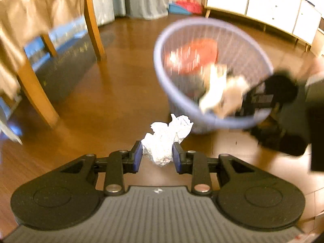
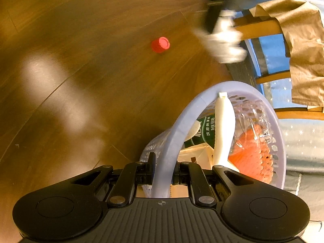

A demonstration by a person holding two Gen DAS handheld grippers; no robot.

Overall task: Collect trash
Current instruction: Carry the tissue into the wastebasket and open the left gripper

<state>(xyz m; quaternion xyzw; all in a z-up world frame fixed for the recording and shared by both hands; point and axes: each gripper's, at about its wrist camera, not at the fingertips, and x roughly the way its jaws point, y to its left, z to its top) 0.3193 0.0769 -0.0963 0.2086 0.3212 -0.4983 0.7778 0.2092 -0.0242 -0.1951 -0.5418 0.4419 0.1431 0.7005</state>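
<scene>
the left tool (image 1: pixel 157 154) gripped a crumpled paper ball (image 1: pixel 166 139), not yet dropped in the lavender basket (image 2: pixel 202 105). the right tool (image 2: pixel 163 171) was clamped on the basket's rim; inside lay a bottle and wrappers, and a red cap (image 2: pixel 160 44) was left on the floor (image 2: pixel 81 60).

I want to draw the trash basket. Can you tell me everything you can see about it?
The trash basket is round, pale lavender plastic, with a thick smooth rim and slotted see-through walls. It stands on the brown wooden floor beside a wooden chair. The right gripper is shut on its rim. Inside lie a crumpled clear plastic bottle, something orange-red, a green label and a white strip.
</scene>
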